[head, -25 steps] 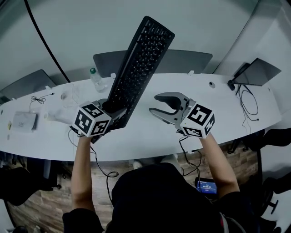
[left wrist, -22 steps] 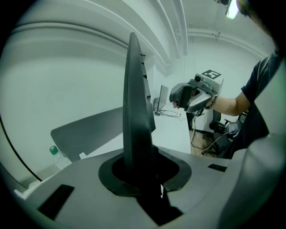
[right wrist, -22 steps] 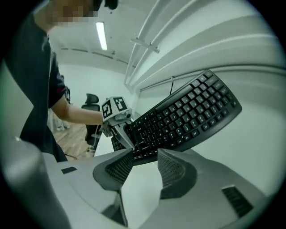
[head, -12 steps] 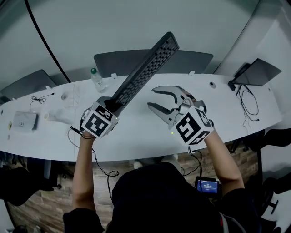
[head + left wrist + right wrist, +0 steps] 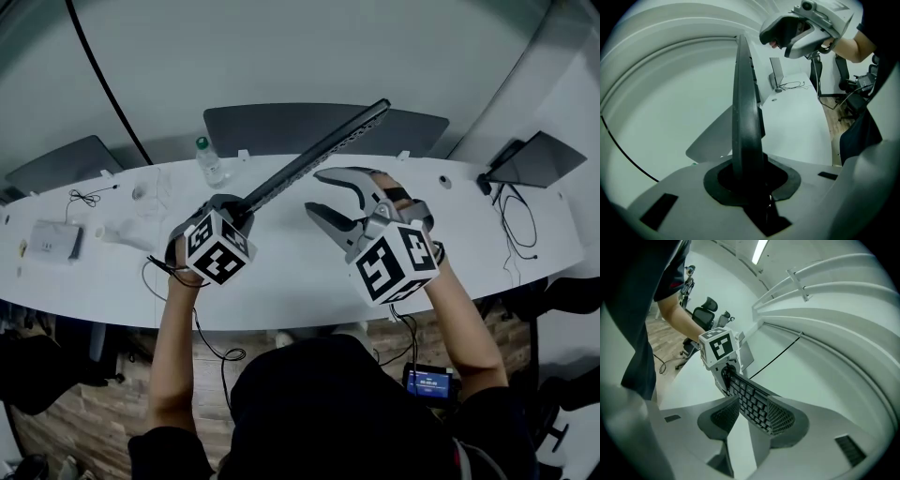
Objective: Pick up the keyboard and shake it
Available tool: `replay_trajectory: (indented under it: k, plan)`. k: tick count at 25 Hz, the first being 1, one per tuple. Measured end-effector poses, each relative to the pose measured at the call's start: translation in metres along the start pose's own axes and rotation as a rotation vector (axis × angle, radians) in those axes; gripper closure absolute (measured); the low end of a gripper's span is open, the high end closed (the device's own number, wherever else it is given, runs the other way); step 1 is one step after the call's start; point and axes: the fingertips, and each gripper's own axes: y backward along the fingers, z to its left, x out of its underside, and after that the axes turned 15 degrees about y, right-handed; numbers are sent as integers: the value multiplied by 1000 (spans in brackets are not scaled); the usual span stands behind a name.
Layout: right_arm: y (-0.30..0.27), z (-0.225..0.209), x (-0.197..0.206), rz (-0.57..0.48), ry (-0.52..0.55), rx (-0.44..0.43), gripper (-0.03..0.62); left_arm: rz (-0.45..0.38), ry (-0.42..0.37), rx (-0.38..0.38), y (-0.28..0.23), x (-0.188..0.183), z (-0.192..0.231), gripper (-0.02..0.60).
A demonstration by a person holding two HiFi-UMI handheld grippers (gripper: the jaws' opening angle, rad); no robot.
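Note:
A black keyboard [image 5: 309, 159] is up in the air above the white table [image 5: 281, 281], turned edge-on in the head view and slanting up to the right. My left gripper [image 5: 239, 208] is shut on its near end; in the left gripper view the keyboard [image 5: 745, 117] rises straight out of the jaws of the left gripper [image 5: 747, 173]. My right gripper [image 5: 314, 192] hovers just right of the keyboard with its jaws wide apart. In the right gripper view the keyboard [image 5: 750, 401] shows its keys beyond the right gripper [image 5: 747, 420], whose pads press on nothing.
A water bottle [image 5: 211, 164] stands at the table's far edge, left of the keyboard. A small white box [image 5: 52, 239] and cables lie at the far left. A laptop [image 5: 539, 155] with cords sits at the right end. Grey panels [image 5: 412, 127] stand behind the table.
The keyboard has rolled from showing its keys to edge-on and has tilted lower to the right. Both grippers have rolled; the right one has risen a little.

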Motion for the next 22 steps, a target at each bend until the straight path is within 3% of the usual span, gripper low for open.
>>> replay_trajectory:
  k: [15, 22]
  plan:
    - [-34, 9, 8, 159, 374, -40, 365, 40, -181, -121, -6, -3, 6, 483]
    - [-50, 27, 21, 239, 428, -115, 366, 52, -297, -205, -2, -5, 9, 483]
